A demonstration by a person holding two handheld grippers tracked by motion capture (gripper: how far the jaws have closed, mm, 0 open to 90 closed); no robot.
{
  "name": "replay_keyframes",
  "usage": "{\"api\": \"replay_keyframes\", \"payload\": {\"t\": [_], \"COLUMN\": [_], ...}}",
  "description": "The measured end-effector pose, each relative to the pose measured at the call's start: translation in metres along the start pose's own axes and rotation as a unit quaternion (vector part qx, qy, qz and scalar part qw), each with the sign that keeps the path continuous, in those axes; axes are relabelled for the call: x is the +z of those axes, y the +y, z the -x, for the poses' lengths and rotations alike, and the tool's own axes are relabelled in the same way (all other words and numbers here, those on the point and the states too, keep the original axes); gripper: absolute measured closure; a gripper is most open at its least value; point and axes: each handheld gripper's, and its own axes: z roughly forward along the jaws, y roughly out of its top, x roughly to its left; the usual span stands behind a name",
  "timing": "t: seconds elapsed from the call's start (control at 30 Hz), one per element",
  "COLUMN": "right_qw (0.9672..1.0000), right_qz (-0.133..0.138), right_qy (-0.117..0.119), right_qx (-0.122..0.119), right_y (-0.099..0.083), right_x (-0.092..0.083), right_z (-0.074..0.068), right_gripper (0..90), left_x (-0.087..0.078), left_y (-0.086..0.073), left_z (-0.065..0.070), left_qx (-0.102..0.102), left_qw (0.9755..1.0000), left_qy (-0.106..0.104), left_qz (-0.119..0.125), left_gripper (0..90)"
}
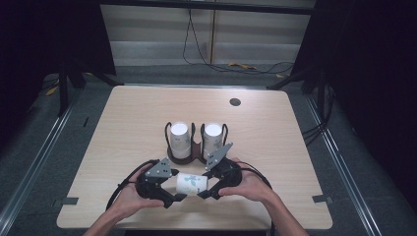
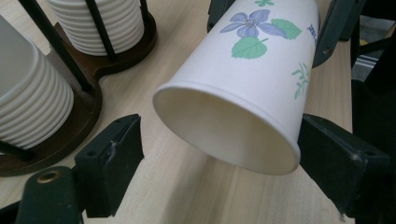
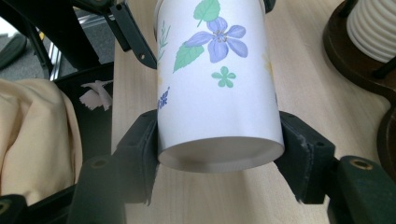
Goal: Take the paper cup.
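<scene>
Paper cup held on its side between 2 grippers, just above the near edge of the table.

The right gripper is clamped on the cup's base end, pads pressing both sides. The left gripper straddles the open rim; its right pad seems to touch the rim, the left pad stands apart. Behind, a dark wooden holder carries 2 stacks of white cups.

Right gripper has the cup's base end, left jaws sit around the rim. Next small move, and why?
Probably close the left gripper gently on the rim of the paper cup. Its jaws straddle the open end with a gap on one side, while the right gripper already clamps the base, so the cup lies level between them above the table.
</scene>
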Motion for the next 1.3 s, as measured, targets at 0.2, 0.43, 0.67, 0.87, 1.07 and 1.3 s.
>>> {"api": "replay_keyframes", "payload": {"t": [0.2, 0.43, 0.67, 0.87, 1.07, 1.3], "right_qw": [0.9994, 0.9979, 0.9959, 0.9935, 0.9905, 0.9839], "right_qz": [0.029, 0.054, 0.081, 0.102, 0.125, 0.166], "right_qy": [-0.011, -0.014, -0.016, -0.018, -0.018, -0.011], "right_qx": [0.018, 0.031, 0.037, 0.047, 0.053, 0.066], "right_y": [-0.006, -0.013, -0.013, -0.016, -0.019, -0.026], "right_x": [-0.002, -0.004, -0.006, -0.006, -0.007, -0.009], "right_z": [0.000, 0.000, 0.000, 0.001, 0.002, 0.006], "right_gripper": [37.4, 37.5, 37.6, 37.6, 37.6, 37.5], "left_x": [-0.004, -0.009, -0.015, -0.020, -0.018, -0.020], "left_y": [-0.001, -0.003, -0.004, -0.006, -0.006, -0.005], "left_z": [-0.002, -0.003, -0.006, -0.010, -0.009, -0.007], "left_qx": [-0.013, -0.017, -0.033, -0.050, -0.055, -0.057], "left_qw": [0.9997, 0.9987, 0.9969, 0.9943, 0.9936, 0.9916], "left_qy": [0.003, 0.013, 0.010, 0.005, 0.000, -0.004], "left_qz": [0.019, 0.046, 0.071, 0.094, 0.099, 0.116], "left_gripper": [15.8, 15.8, 15.7, 15.7, 15.9, 17.4]}}
